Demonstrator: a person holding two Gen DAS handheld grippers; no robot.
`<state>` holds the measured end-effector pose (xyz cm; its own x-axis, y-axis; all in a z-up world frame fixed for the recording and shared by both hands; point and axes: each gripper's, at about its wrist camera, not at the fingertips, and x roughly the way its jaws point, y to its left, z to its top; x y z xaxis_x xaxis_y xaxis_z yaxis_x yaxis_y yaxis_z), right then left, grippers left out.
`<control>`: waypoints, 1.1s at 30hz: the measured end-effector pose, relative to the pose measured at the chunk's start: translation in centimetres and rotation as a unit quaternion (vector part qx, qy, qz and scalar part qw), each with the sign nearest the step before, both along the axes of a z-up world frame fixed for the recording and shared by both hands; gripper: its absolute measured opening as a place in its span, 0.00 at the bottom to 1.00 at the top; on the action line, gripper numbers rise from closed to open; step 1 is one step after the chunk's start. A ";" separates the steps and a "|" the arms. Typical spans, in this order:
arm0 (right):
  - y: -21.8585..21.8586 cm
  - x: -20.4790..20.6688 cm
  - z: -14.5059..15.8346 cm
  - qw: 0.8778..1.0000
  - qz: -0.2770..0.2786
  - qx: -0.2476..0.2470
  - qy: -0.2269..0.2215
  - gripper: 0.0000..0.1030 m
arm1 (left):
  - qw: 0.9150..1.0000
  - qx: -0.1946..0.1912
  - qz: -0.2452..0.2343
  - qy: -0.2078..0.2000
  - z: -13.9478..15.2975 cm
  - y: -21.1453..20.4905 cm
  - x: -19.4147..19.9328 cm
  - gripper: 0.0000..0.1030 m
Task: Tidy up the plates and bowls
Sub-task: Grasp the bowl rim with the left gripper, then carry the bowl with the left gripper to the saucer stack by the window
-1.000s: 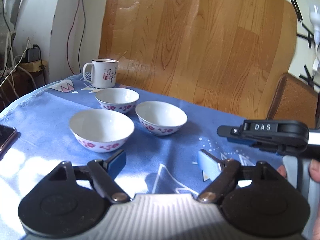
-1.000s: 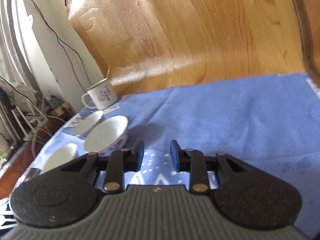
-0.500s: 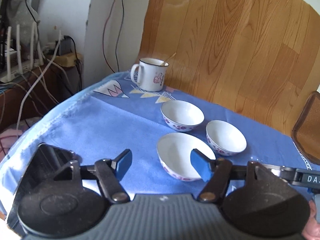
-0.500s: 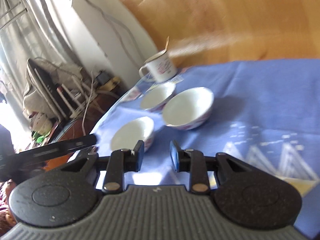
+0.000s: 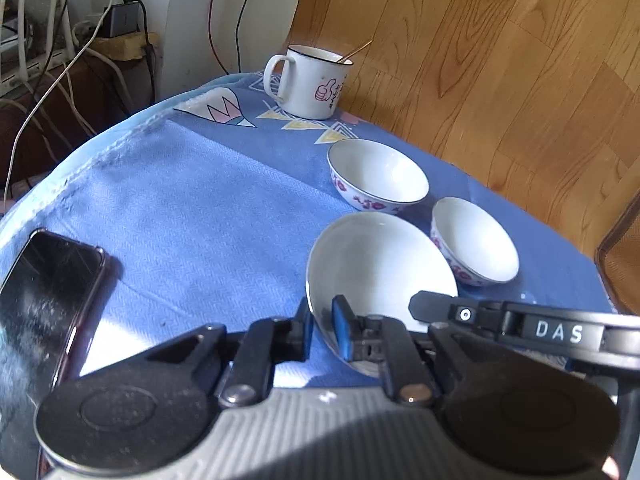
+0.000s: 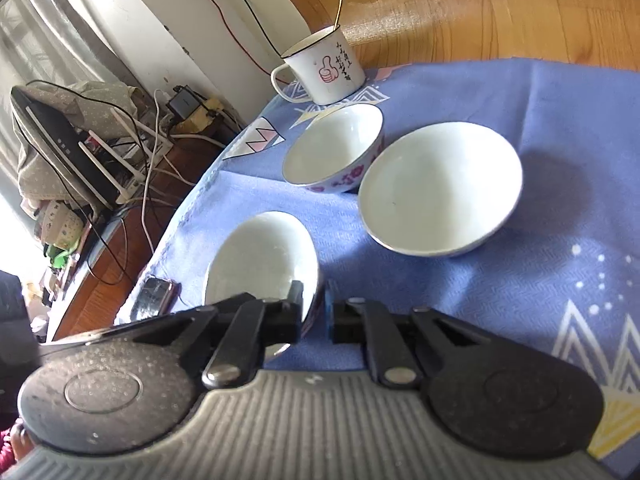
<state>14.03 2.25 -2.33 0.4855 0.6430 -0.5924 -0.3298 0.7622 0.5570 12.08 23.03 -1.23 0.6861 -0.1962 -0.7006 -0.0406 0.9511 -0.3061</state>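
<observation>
Both grippers clamped one bowl [image 5: 376, 264] — the left gripper [image 5: 322, 334] on its near rim, the right gripper [image 6: 314, 312] likewise. Two more bowls [image 5: 378, 176] sat beside it.

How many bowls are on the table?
3. Nearest bowl, gripped by both the left gripper and right gripper; one by the mug; one farther right.

Mug and phone on the blue cloth
White mug [image 5: 310, 80] with a spoon [image 5: 355, 50] stands at the far edge; dark phone [image 5: 44, 292] lies flat near left, cables [image 5: 60, 76] behind.
</observation>
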 end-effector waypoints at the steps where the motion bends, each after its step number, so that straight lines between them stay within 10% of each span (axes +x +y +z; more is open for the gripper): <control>1: -0.3 -0.3 0.1 1.000 -0.002 -0.001 -0.002 0.10 | 1.000 -0.006 0.001 -0.002 0.3 -0.2 -0.4 0.10; 20: -18.3 -6.7 1.6 0.982 -0.179 -0.014 -0.054 0.10 | 0.987 0.019 -0.151 -0.041 2.7 -19.6 -0.4 0.10; 33: -31.5 -13.0 1.2 0.949 -0.309 -0.063 -0.029 0.10 | 0.958 -0.001 -0.286 -0.019 1.9 -34.9 -2.2 0.10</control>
<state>0.99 -29.21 -1.16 0.7801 0.1514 -0.6070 0.1745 0.8791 0.4436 9.86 -11.84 0.62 0.4907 -0.5492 -0.6764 0.4983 0.8137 -0.2992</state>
